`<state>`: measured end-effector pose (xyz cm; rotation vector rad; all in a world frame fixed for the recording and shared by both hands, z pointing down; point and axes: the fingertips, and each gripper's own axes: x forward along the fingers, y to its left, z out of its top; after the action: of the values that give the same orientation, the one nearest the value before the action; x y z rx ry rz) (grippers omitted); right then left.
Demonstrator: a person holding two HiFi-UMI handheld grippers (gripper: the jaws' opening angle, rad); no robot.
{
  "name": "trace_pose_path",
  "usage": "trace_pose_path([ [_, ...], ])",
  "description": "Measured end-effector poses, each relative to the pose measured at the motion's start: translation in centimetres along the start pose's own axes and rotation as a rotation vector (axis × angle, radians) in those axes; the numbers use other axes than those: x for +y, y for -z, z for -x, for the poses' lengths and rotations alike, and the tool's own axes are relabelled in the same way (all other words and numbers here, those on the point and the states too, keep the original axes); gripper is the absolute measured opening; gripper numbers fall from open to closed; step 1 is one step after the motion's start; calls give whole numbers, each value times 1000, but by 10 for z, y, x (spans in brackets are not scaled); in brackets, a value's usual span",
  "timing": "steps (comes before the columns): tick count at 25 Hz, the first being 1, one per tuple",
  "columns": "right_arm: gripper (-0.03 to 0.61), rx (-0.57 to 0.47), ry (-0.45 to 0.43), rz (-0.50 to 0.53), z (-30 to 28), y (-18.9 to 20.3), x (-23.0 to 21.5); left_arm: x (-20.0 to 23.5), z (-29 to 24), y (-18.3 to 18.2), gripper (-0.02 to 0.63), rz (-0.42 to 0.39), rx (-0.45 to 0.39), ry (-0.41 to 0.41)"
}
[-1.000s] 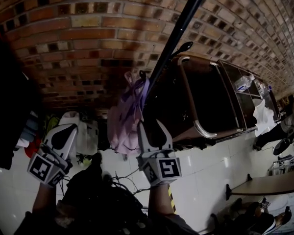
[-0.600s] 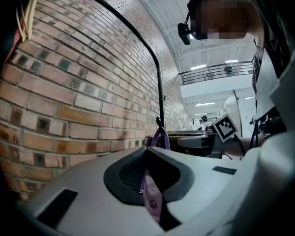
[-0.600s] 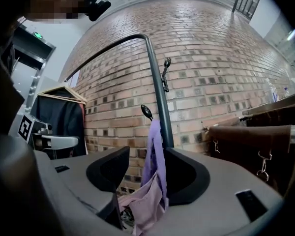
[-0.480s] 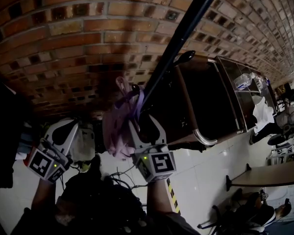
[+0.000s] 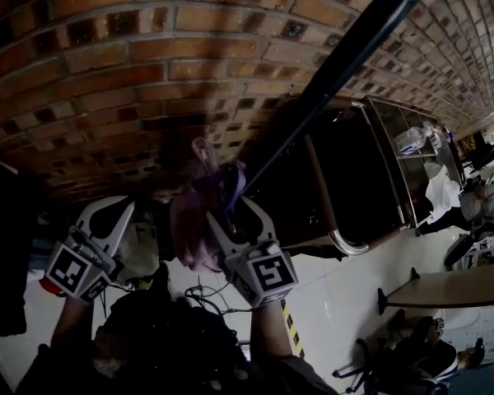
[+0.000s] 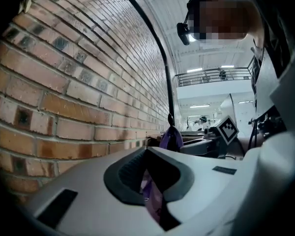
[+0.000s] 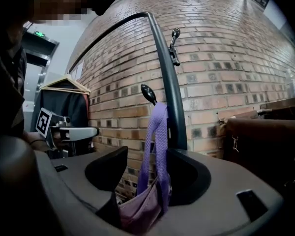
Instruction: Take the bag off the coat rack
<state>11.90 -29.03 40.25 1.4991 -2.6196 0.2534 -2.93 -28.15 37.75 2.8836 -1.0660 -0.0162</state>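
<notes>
Hanging from the rack (image 5: 346, 56) at frame centre, the bag (image 5: 189, 233) runs its strap (image 7: 160, 132) between the wide jaws of our right gripper (image 5: 233, 212); our left gripper (image 5: 109, 212), lower left, gapes wide too.

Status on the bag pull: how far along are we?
Done: the right gripper is at the coat rack, jaws apart around the purple strap. In hand: nothing is clamped yet; the left gripper is open beside the bag. Left: shut on the strap, lift it off the hook, and bring the bag away.
</notes>
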Motion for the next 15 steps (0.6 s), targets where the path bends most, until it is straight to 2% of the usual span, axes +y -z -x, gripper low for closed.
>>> trace_pose_path([
  [4,266,-43,-24,-28,-8,-3,1,8,-6,0,6,11,-3,20],
  [7,263,-14,7,-5,-12,-1,1,13,-9,0,6,14,-2,36],
  [9,236,4,92,36,-15,0,-4,16,-11,2,6,19,6,44],
  [11,203,26,214,79,-18,2,-9,19,-13,4,6,26,10,55],
  [13,201,36,317,91,-21,2,-13,21,-16,6,6,32,9,66],
  [15,198,26,382,80,-22,2,-15,23,-19,7,6,37,9,80],
])
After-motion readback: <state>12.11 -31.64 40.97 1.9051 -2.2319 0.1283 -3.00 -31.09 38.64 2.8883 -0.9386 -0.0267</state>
